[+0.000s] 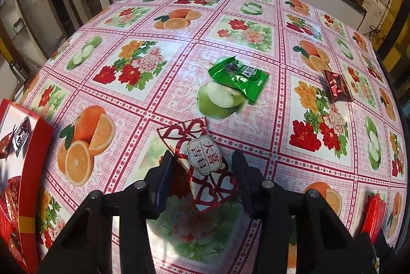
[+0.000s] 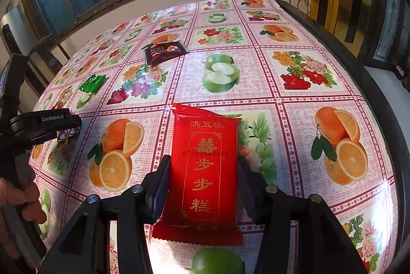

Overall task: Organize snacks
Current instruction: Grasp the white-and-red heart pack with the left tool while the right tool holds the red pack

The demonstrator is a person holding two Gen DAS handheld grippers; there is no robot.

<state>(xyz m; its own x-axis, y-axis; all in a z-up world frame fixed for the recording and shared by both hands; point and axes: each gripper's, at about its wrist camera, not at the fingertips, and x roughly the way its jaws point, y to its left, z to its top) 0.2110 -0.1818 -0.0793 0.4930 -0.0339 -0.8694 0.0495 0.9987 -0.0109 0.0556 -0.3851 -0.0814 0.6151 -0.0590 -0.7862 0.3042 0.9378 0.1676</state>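
Red cake packet point(image 2: 203, 169) lies lengthwise between right gripper point(image 2: 203, 184) fingers.

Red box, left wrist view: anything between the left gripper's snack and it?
Nothing visible. The left gripper straddles the red-and-white heart packet; whether it has closed on it is unclear. The red box sits at the left edge, with only bare tablecloth between. The green packet and dark red packet lie farther off, away from that path.

"GenRobot.AI" on left hand-held gripper point(image 2: 69, 129), "MANLY" on dark packet point(image 2: 165, 53)
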